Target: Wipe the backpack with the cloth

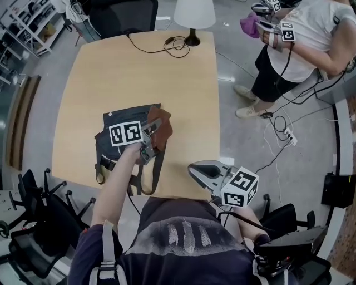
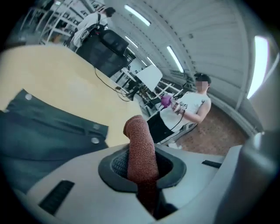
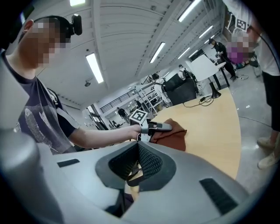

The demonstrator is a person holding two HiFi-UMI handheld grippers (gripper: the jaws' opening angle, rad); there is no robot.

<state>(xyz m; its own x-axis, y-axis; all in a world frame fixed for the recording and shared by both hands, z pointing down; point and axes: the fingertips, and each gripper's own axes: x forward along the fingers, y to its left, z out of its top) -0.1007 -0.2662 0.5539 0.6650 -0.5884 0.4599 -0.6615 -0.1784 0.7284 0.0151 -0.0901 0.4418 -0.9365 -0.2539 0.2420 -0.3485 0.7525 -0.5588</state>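
A dark grey backpack (image 1: 129,114) lies flat on the wooden table (image 1: 111,67), near its front edge, with straps hanging over that edge. A rust-brown cloth (image 1: 162,124) rests on the backpack's right side. My left gripper (image 1: 152,134) is shut on the cloth (image 2: 141,144), a fold of it standing up between the pads, just above the backpack (image 2: 39,135). My right gripper (image 1: 191,165) hangs off the table's front right, away from the backpack, shut with nothing in it. In the right gripper view the left gripper (image 3: 160,127) and the cloth (image 3: 173,138) show ahead.
A white lamp (image 1: 193,14) and a black cable (image 1: 161,44) sit at the table's far edge. Another person (image 1: 303,39) stands at the right with grippers and a purple cloth (image 1: 250,25). Floor cables (image 1: 281,128) lie right of the table, office chairs (image 1: 33,222) at the near left.
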